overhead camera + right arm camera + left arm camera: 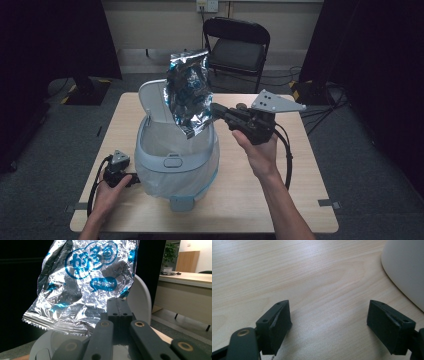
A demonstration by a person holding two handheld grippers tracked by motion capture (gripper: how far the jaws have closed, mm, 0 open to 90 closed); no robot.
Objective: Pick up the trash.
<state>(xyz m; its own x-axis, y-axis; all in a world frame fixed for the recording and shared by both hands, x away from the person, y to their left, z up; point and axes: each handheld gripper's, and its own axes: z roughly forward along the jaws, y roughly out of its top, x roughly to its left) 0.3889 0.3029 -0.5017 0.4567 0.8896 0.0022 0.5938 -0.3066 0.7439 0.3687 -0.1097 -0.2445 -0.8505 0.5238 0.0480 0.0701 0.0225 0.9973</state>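
The lower edge of the crinkled silver foil snack bag with blue printing (188, 92) is hidden behind the black jaws in the right gripper view, so the exact grip point cannot be made out, and the inside of the pale grey plastic bin with a white liner (175, 162) is hard to read from the high view because the bag hangs across its far side. The bin's raised white lid (151, 100) is partly covered by the bag. In the left gripper view the bin shows as a curved pale wall (407, 270) cut off at the right edge. The bag is creased and shiny, with a serrated seam along one side and round blue lettering (91, 255) on its face; it stands upright in the air above the bin's open mouth, touching nothing but the tool. The right tool (216, 110) is pressed together on the bag's lower corner, held level by the right hand (257, 150) with the forearm reaching in from below and the grey three-cornered plate on top. The left tool (134, 180) rests low on the light wooden surface (280, 200) just beside the bin's base, its jaws spread wide with bare wood between them, the left hand (107, 192) wrapped around it.
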